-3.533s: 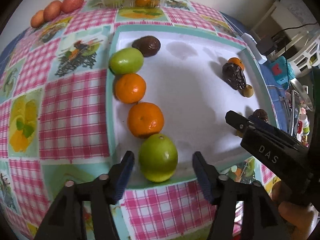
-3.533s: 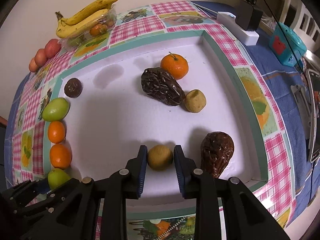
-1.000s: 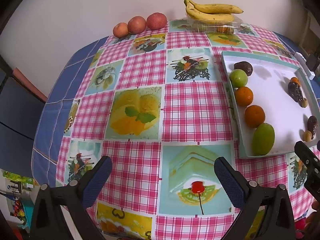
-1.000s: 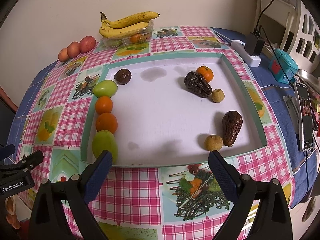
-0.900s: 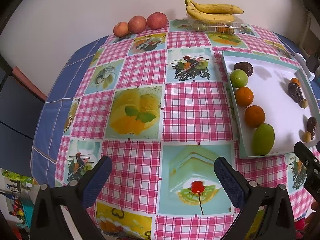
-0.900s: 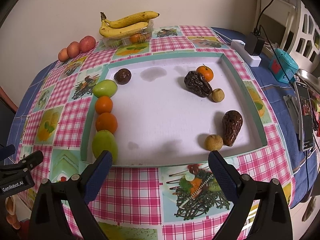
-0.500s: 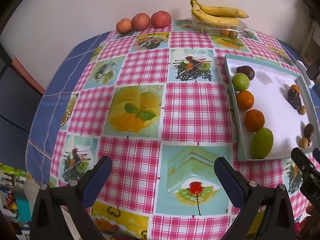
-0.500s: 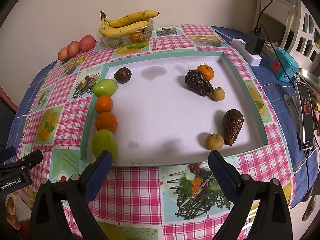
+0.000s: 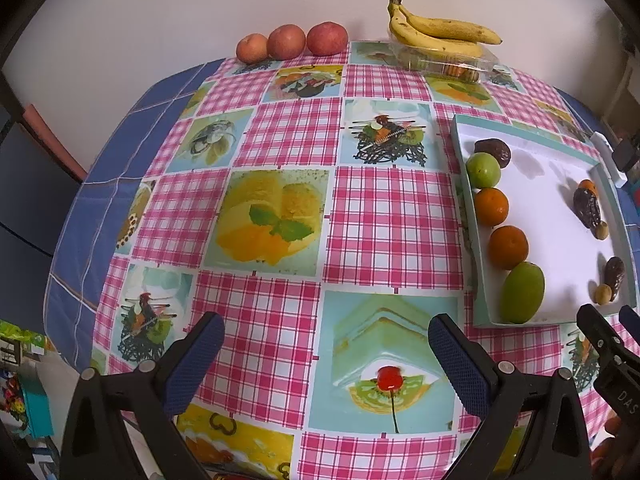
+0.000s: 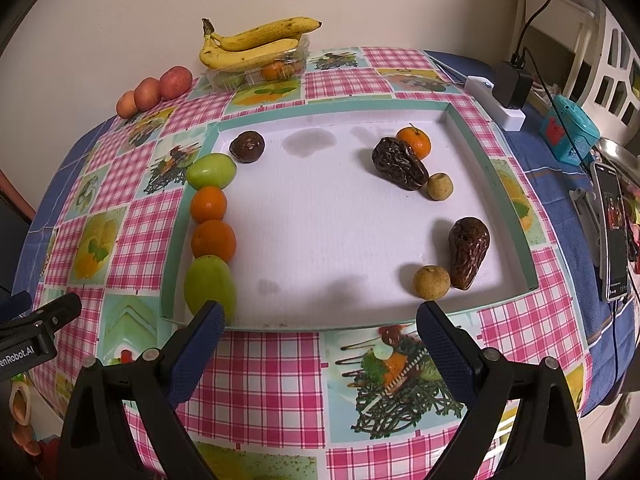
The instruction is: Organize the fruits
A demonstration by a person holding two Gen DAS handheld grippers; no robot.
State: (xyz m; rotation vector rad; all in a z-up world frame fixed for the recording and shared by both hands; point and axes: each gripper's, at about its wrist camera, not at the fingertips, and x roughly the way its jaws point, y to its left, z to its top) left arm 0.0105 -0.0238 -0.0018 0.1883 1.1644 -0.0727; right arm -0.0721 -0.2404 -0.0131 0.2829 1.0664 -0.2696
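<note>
1. The left tongs [image 9: 326, 354] are spread wide and grasp nothing, above the checked cloth of the surface [image 9: 288, 208], well left of the tray.
2. The right tongs [image 10: 320, 332] are likewise spread wide and empty, just before the near rim of the white tray [image 10: 472, 148].
3. Along the tray's left wall runs a touching row, near to far: a green fruit [image 10: 209, 282], an orange [image 10: 213, 240], a second orange [image 10: 208, 204], another green fruit [image 10: 210, 171], then a dark round fruit [image 10: 247, 146] slightly apart.
4. At the near right, a small tan fruit [image 10: 431, 281] touches a dark wrinkled fruit [image 10: 468, 251].
5. Farther right, a second tan fruit [image 10: 440, 186], a second dark wrinkled fruit [image 10: 398, 163] and a small orange [image 10: 416, 142] cluster together.
6. At the surface's far edge, bananas [image 10: 256, 44] lie on a clear box [image 10: 256, 70]; three reddish fruits [image 10: 154, 90] sit to their left.
</note>
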